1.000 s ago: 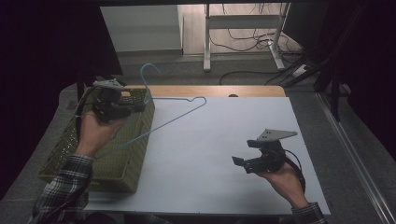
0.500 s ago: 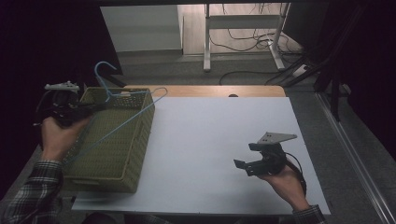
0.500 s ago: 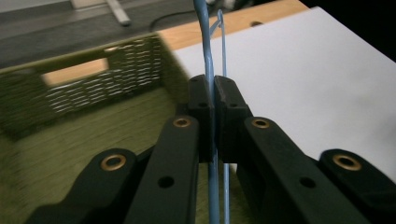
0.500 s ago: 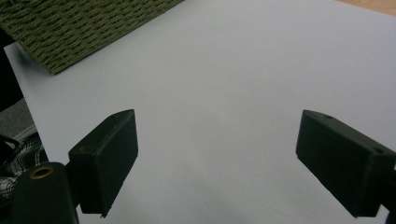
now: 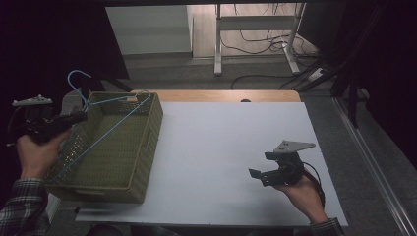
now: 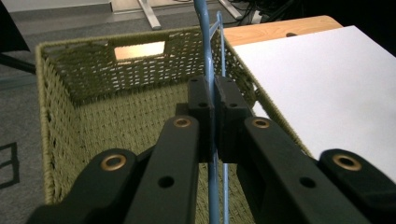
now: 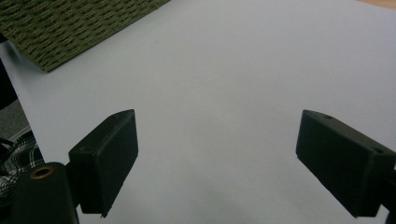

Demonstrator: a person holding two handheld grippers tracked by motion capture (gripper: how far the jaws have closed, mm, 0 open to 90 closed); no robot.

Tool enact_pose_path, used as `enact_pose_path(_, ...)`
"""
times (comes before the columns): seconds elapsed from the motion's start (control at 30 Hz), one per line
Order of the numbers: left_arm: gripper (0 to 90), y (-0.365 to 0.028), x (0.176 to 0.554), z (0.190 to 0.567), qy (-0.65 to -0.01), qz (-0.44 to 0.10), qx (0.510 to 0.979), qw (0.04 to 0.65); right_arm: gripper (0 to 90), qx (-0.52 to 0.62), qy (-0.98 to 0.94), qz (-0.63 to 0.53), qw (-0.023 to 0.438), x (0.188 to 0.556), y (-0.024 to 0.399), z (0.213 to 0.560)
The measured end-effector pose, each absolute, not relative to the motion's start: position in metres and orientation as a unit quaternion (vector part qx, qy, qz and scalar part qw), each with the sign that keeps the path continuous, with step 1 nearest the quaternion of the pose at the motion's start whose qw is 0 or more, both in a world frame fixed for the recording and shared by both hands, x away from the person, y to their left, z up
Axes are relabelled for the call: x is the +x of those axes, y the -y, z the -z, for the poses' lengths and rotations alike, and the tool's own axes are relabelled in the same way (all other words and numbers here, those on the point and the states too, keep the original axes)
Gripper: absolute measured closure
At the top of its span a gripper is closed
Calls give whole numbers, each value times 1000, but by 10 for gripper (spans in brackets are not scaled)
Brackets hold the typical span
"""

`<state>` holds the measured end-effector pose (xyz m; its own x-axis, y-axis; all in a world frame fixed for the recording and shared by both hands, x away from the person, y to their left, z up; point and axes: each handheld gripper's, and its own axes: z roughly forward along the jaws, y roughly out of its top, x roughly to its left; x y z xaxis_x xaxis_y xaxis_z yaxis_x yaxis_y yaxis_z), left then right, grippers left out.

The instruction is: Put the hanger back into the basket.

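The left claw (image 6: pixel 214 109) is pinched tight on the thin light-blue wire coat hanger (image 5: pixel 105 123); the hanger slants over the green woven rectangular basket (image 5: pixel 142 147) just beyond it; the right claw (image 5: pixel 260 176), spread wide, hovers over the white tabletop (image 5: pixel 221 142), well apart.

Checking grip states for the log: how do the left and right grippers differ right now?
The left gripper is shut on the blue hanger; the right gripper is open with nothing between its jaws. The left is held over the green basket; the right hovers over the bare white table. Both have black jaws.
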<state>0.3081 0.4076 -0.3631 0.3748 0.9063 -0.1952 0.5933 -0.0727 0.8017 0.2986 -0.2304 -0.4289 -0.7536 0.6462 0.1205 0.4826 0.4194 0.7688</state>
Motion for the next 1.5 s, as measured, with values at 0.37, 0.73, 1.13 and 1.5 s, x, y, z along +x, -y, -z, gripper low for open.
enact_pose_path(0.37,874,-403,331,397,-539,-190,693,440,130,342,-839,-413,95,300,232,434)
enact_pose_path(0.73,874,-412,332,437,-565,-171,687,424,136,343,-839,-411,97,299,234,437)
enact_pose_path(1.13,861,-405,347,456,-586,-162,718,338,137,343,-842,-405,97,299,235,441)
enact_pose_path(1.5,378,-393,337,442,-556,-218,722,350,137,345,-842,-404,96,298,237,443)
